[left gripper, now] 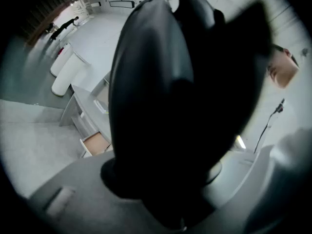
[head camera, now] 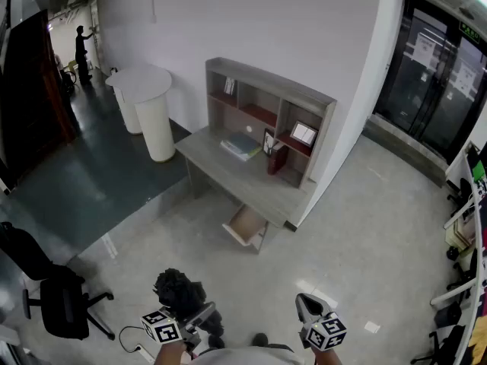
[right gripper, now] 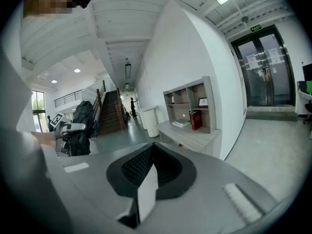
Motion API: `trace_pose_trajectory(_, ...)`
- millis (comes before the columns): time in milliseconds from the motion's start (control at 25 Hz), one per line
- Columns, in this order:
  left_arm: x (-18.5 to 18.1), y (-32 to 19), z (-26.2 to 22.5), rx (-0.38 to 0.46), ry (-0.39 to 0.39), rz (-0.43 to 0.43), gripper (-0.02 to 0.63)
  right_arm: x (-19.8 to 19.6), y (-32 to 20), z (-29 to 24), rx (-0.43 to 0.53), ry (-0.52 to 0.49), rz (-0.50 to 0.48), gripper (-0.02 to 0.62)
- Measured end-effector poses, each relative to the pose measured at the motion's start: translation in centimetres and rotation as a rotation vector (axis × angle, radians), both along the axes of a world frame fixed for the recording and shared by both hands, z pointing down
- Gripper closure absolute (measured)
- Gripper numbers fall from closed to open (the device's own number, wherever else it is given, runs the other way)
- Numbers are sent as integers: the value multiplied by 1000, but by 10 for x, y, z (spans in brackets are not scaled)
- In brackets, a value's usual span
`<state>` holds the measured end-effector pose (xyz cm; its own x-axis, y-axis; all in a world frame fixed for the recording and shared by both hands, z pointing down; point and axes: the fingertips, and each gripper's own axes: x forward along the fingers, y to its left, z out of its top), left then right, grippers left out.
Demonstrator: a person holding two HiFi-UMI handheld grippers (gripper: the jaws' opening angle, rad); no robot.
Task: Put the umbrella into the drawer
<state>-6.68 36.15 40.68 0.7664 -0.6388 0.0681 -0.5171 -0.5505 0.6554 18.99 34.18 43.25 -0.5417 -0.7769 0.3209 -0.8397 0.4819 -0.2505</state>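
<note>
A grey bench (head camera: 251,179) with shelves stands against a white wall, with its drawer (head camera: 245,226) open below. Well apart from it, a folded black umbrella (head camera: 179,290) is grasped by the left gripper (head camera: 196,318). The right gripper (head camera: 308,307) is clenched and empty.

right hand-held gripper (right gripper: 152,152): lower centre, jaws together, nothing between | left hand-held gripper (right gripper: 68,128): left middle, holding black umbrella (right gripper: 84,116) | worktop (right gripper: 195,137) with shelf unit (right gripper: 211,106): centre right, red book (right gripper: 195,120) upright | glass doors (right gripper: 265,67): right edge
</note>
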Motion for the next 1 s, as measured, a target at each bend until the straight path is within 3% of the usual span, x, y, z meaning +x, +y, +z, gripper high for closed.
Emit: trace_pose_trajectory(1000,-28,8,12,-23,17,12,379,-19,12,3,-32,-32,55,591)
